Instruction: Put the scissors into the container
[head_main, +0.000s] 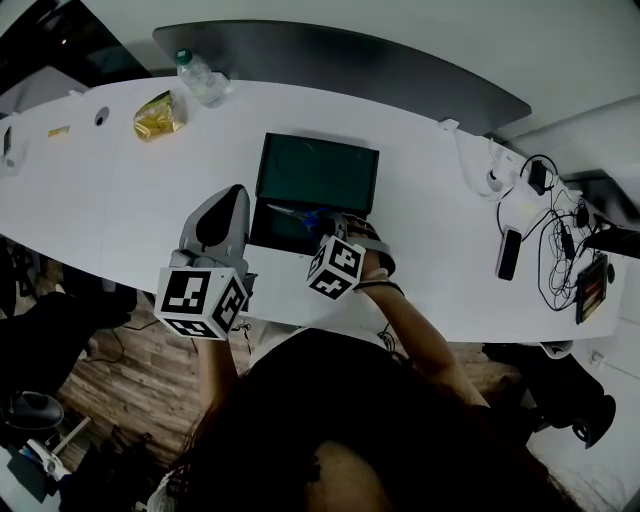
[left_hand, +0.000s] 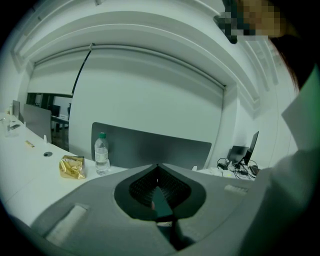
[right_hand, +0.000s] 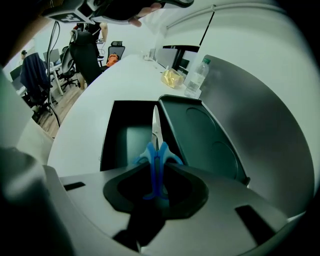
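Right gripper (right_hand: 156, 164): your jaws are clamped on the blue handles of the scissors (right_hand: 156, 152). The handles sit upright in the hollow between the jaws. The blade sticks straight out ahead of the tips.

The gripper is tilted steeply down over the container (head_main: 263, 226). The blade tip hangs above the open tray, close along the edge where the lid (right_hand: 200, 135) rises. The scissors are clear of the tray floor, not yet set down. The lid stands open on the far side of the tray.

Left gripper (left_hand: 158, 166): your jaws meet at the tips, closed on nothing I can see. A dark teal sliver shows in the hollow behind the tips, and I can't tell what it is in this dim view. In the head view this gripper is just left of the container, near the table (head_main: 150, 200) edge, pointing roughly level across it.

Far side of the table: a water bottle (head_main: 200, 78) and a gold packet (head_main: 158, 113) side by side, well apart from the container.
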